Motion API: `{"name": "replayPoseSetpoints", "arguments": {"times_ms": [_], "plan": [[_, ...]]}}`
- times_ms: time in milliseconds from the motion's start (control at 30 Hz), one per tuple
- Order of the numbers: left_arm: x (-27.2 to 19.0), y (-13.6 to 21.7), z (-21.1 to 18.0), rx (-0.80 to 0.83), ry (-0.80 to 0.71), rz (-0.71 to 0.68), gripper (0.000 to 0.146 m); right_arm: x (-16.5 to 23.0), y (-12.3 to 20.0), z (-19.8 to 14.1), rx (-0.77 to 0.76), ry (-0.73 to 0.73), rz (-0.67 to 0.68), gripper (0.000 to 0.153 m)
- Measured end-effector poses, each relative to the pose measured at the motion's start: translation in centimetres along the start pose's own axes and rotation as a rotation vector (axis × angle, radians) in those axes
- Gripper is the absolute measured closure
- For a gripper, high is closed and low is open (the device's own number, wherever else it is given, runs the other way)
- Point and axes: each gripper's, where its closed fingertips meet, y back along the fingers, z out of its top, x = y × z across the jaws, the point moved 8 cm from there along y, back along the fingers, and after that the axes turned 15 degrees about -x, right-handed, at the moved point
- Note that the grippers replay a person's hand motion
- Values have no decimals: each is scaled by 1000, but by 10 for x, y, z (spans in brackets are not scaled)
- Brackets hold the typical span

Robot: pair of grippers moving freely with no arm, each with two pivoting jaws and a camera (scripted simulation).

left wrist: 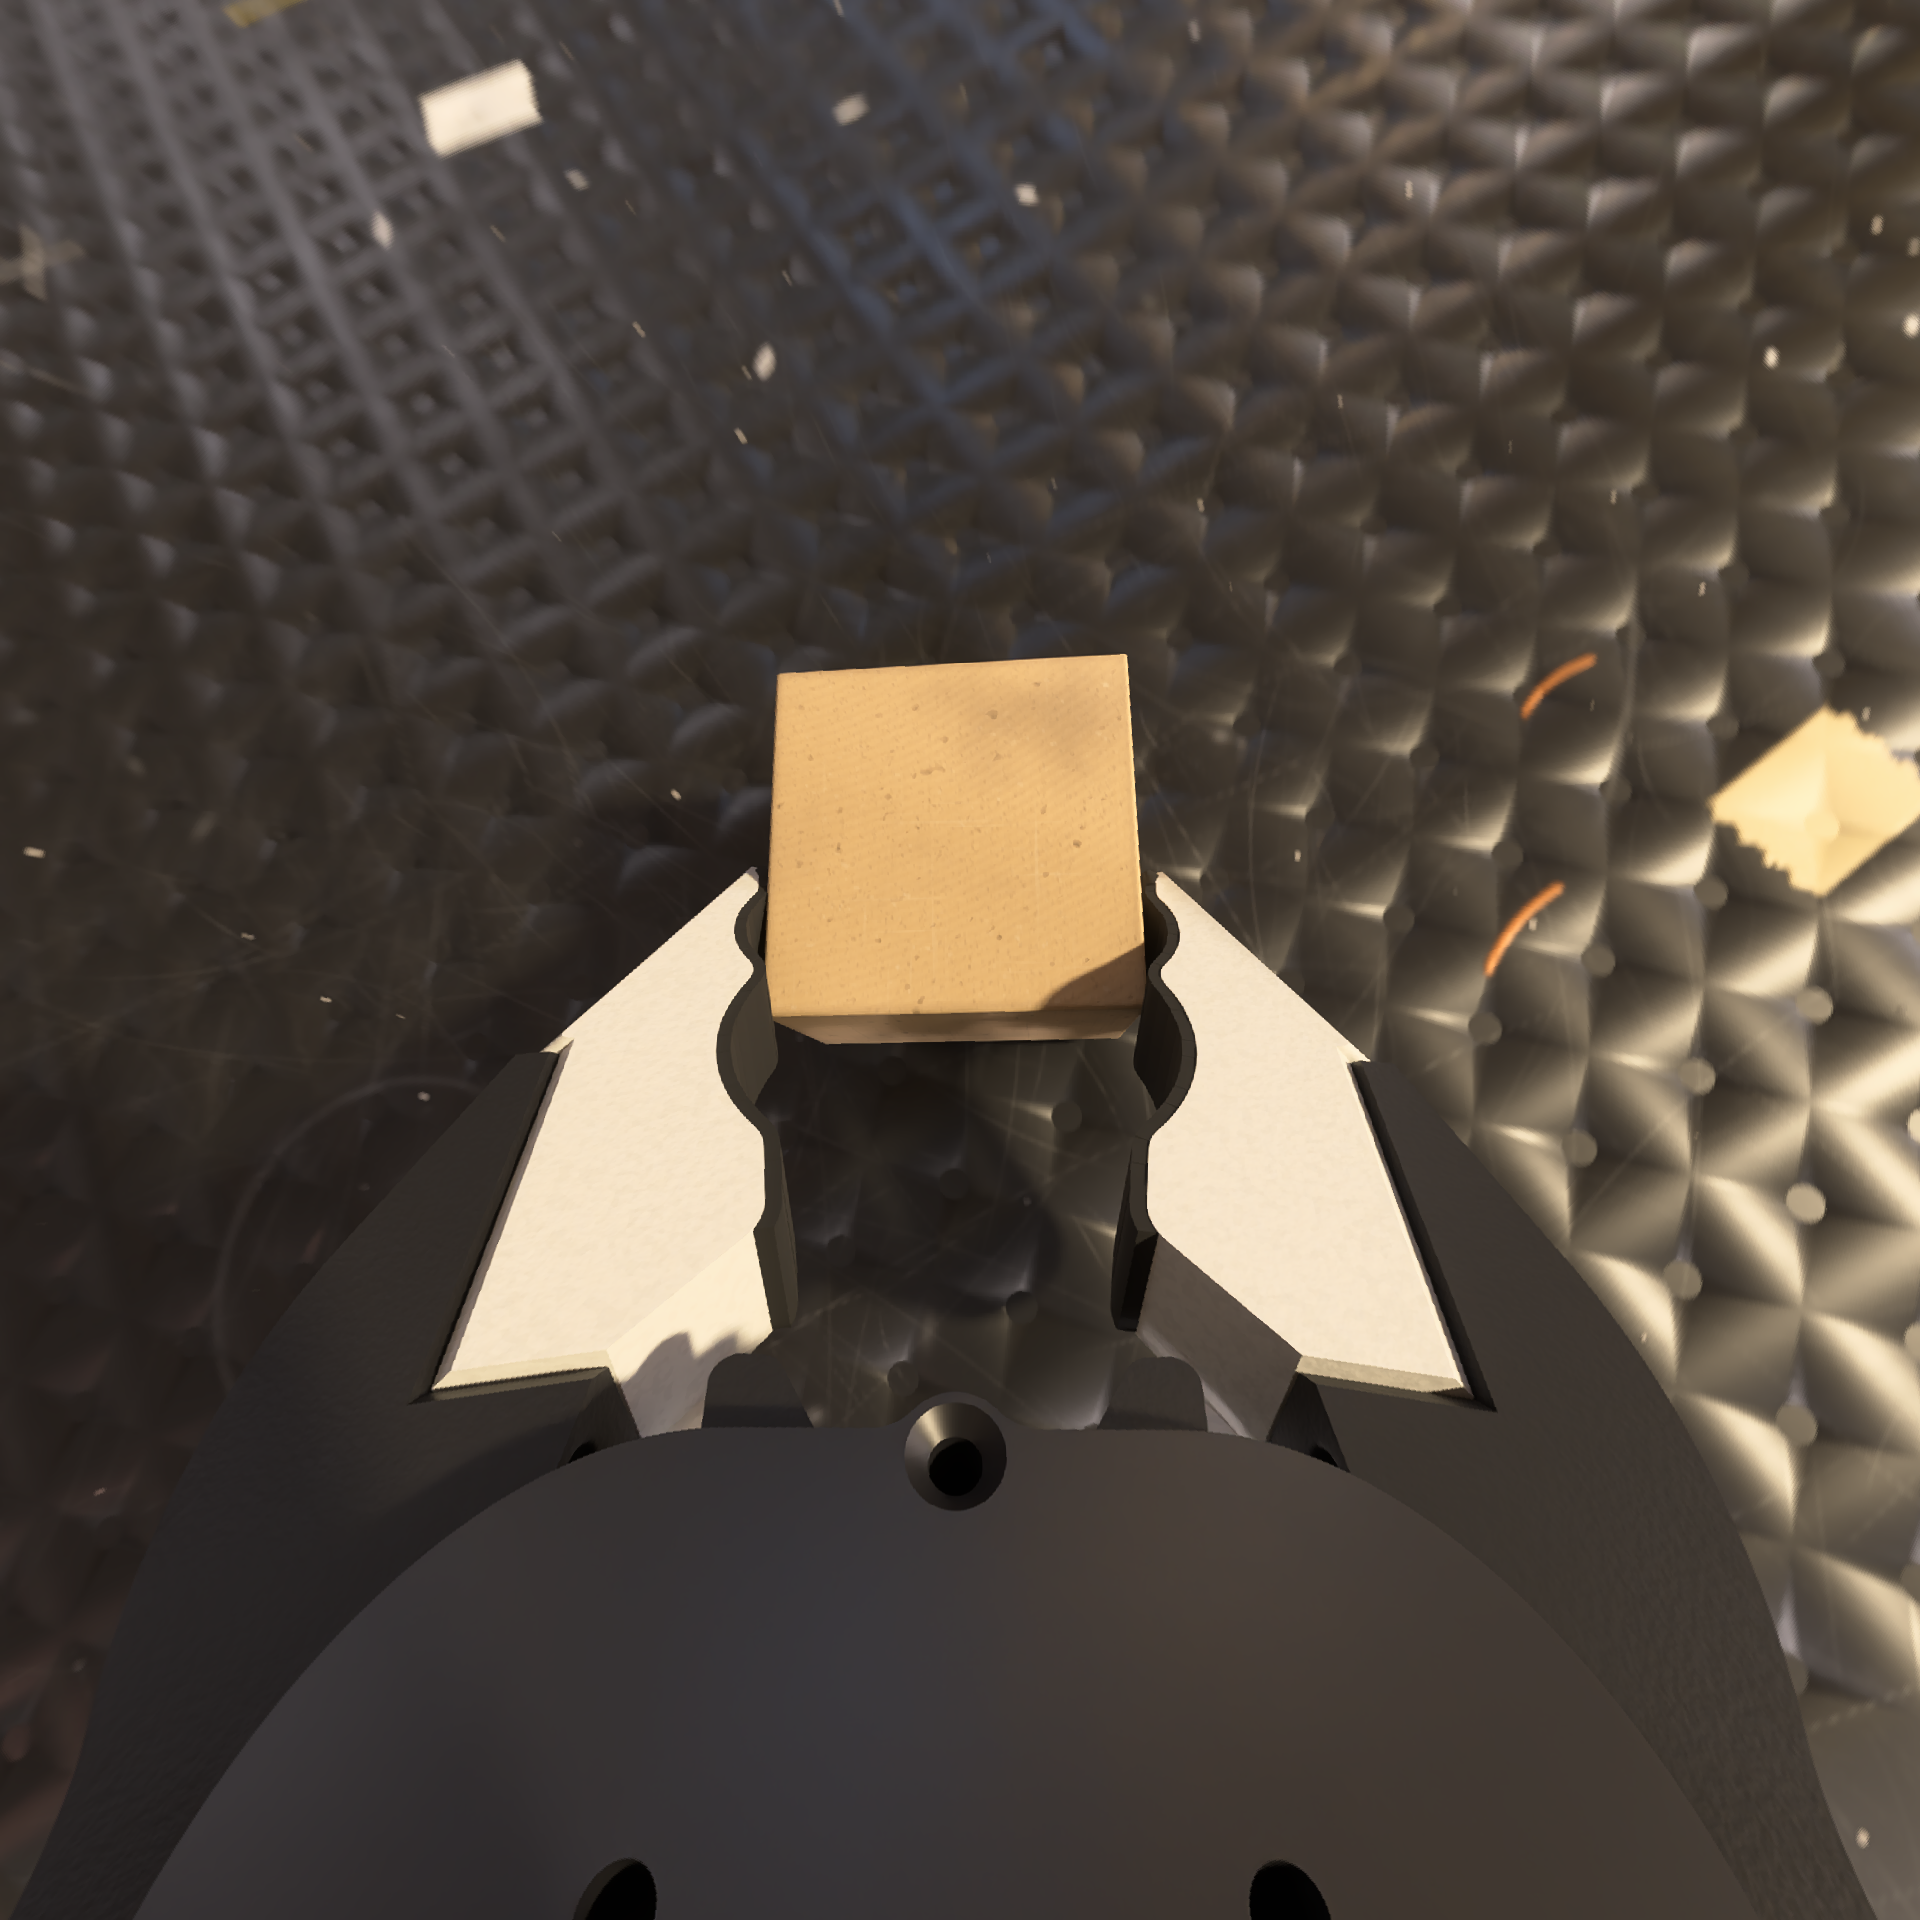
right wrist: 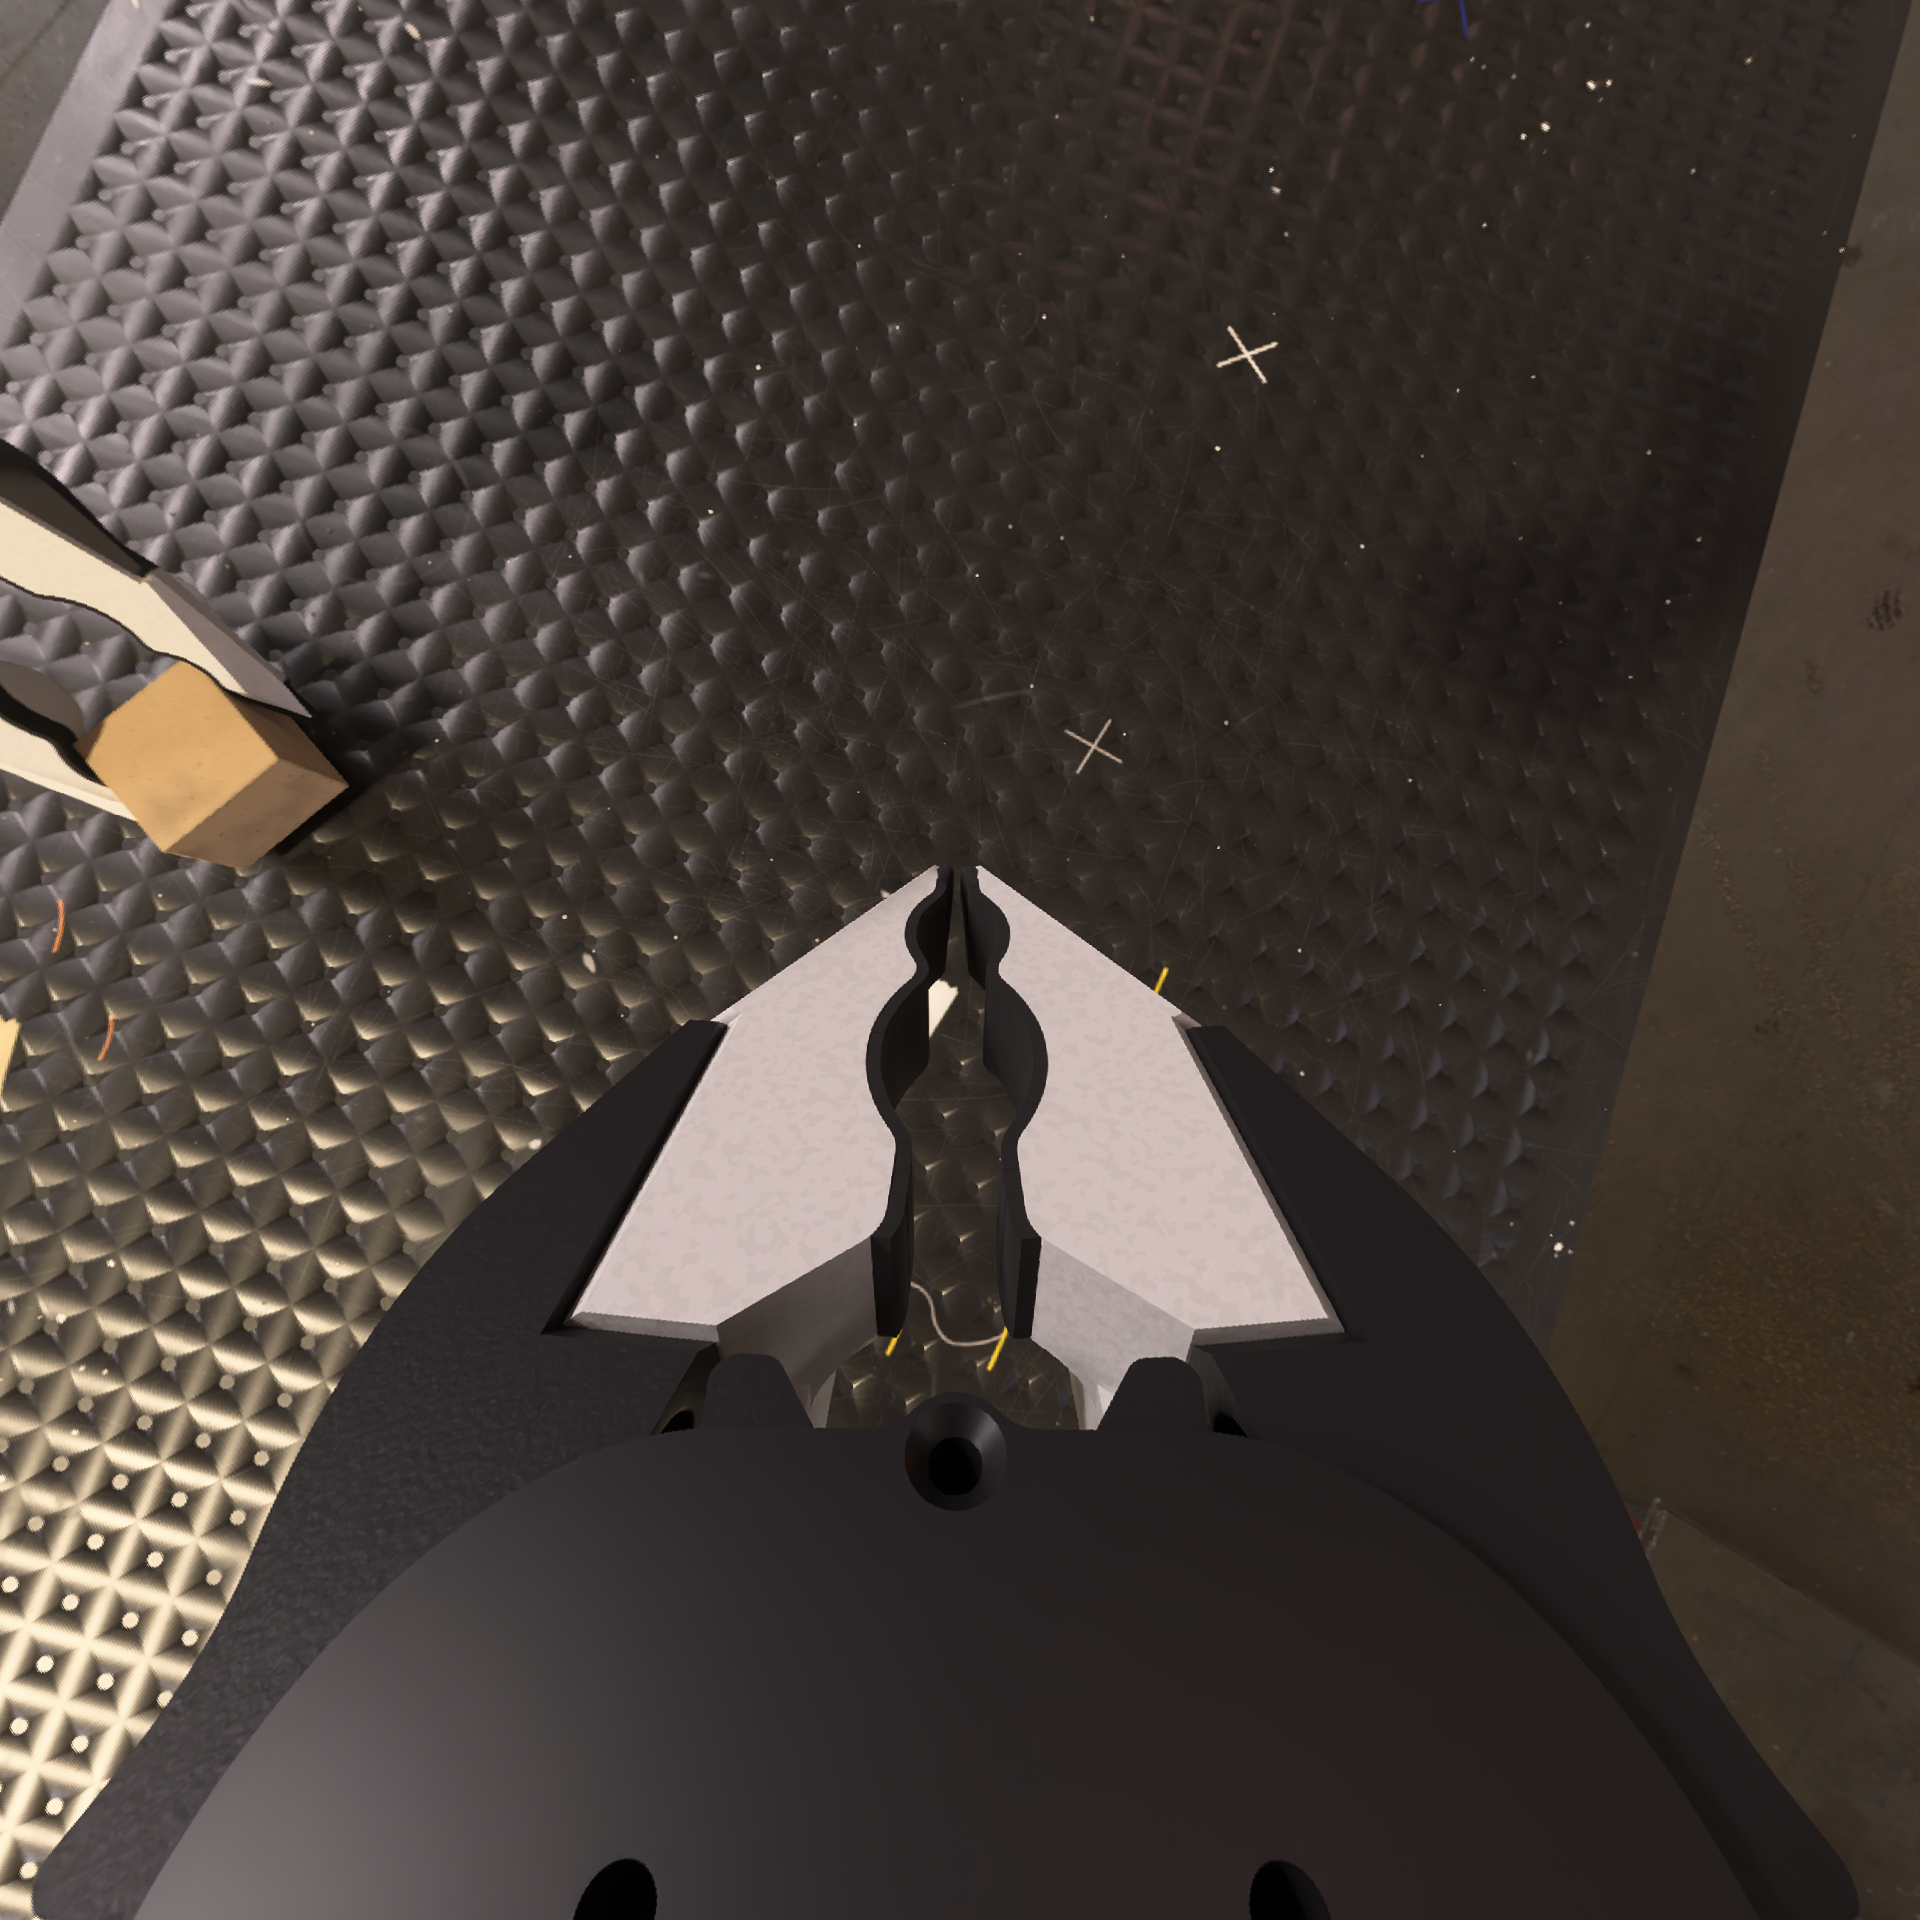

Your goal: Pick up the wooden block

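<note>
- The left claw point(left wrist: 954, 940) is clamped on the wooden block point(left wrist: 951, 847), its two white fingers point(left wrist: 665, 1049) pressing the block's opposite sides near their tips.
- In the right wrist view the wooden block point(right wrist: 213, 774) sits between the left claw's fingertips at the left side of the picture, above the dark studded bench point(right wrist: 727, 468); whether its lower corner touches the surface I cannot tell.
- The block lies well apart from the bench's right edge point(right wrist: 1787, 582).
- The right claw point(right wrist: 958, 878) has its fingers together at the tips, holding nothing.
- Two pale cross marks point(right wrist: 1245, 355) show on the bench ahead of the right claw.
- A pale torn scrap point(left wrist: 1813, 816) lies on the bench to the block's right.
</note>
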Motion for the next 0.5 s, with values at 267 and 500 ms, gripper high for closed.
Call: {"name": "replayPoseSetpoints", "arguments": {"times_ms": [267, 500], "plan": [[0, 11, 48, -99, 15, 285, 77, 2, -1, 3, 39, 32, -17, 151], [-4, 13, 90, -244, 127, 638, 77, 3, 0, 2, 22, 30, -25, 151]]}}
